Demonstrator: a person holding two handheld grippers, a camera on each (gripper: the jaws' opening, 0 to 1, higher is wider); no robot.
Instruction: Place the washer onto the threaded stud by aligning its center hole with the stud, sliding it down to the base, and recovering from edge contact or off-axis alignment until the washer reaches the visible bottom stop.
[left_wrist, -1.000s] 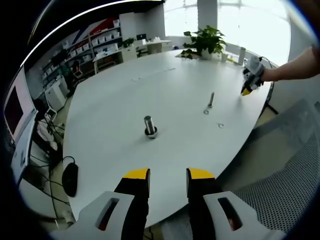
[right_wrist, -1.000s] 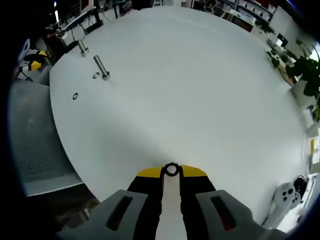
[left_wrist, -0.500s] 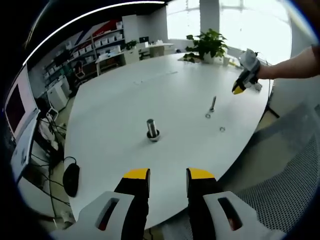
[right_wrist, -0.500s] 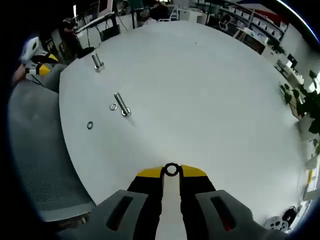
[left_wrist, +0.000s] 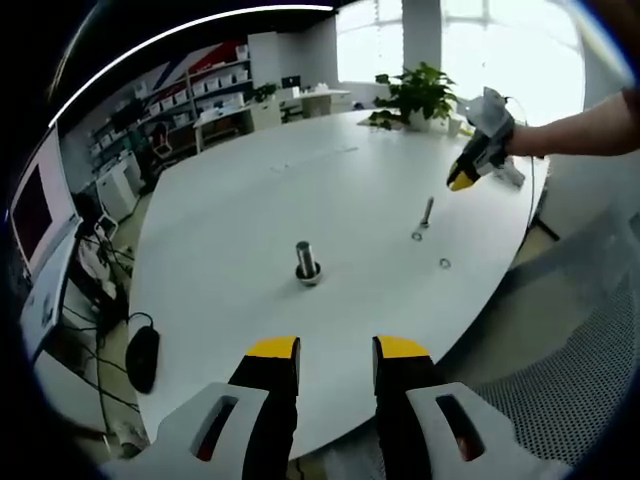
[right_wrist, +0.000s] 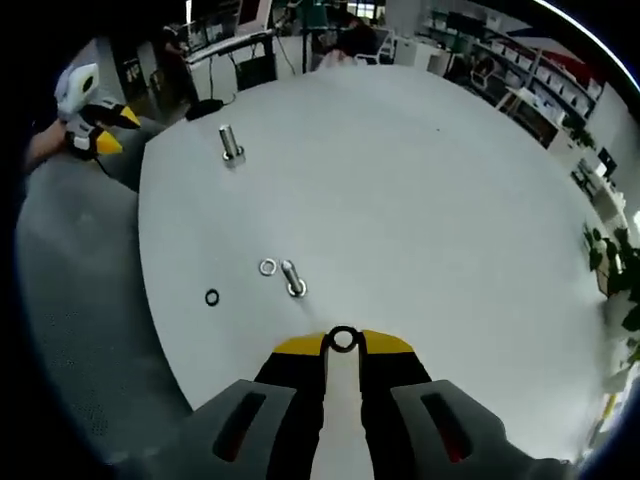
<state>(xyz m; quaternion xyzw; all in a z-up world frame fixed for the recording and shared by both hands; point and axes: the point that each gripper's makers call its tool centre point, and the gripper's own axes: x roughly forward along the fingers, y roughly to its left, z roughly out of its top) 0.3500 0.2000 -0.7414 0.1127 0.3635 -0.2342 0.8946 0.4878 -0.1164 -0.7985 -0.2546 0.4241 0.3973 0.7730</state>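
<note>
While the right gripper (right_wrist: 343, 345) hangs above the near edge of the white table (right_wrist: 420, 200), its yellow-tipped jaws stand pinched together on a small washer (right_wrist: 343, 339) — the ring sits upright between the tips, its centre hole facing the camera. Ahead of it in the right gripper view, a short bolt (right_wrist: 292, 279) stands on the tabletop with a pale ring (right_wrist: 267, 267) lying just beside it and a darker ring (right_wrist: 211, 297) a little further off, near the table's edge. Farther away stands the threaded stud (right_wrist: 230, 143), upright on its base, well apart from the held washer.

In the left gripper view the left gripper (left_wrist: 337, 350) hovers over the table's edge with its jaws apart and nothing between them. The threaded stud (left_wrist: 306, 262) rises ahead of it near the middle of the table (left_wrist: 250, 200). Beyond lie the bolt (left_wrist: 426, 211) and the two rings — and the right gripper (left_wrist: 466, 177), held by a bare forearm (left_wrist: 580, 130), hangs above them. A potted plant (left_wrist: 420, 92) stands at the far end.
</note>
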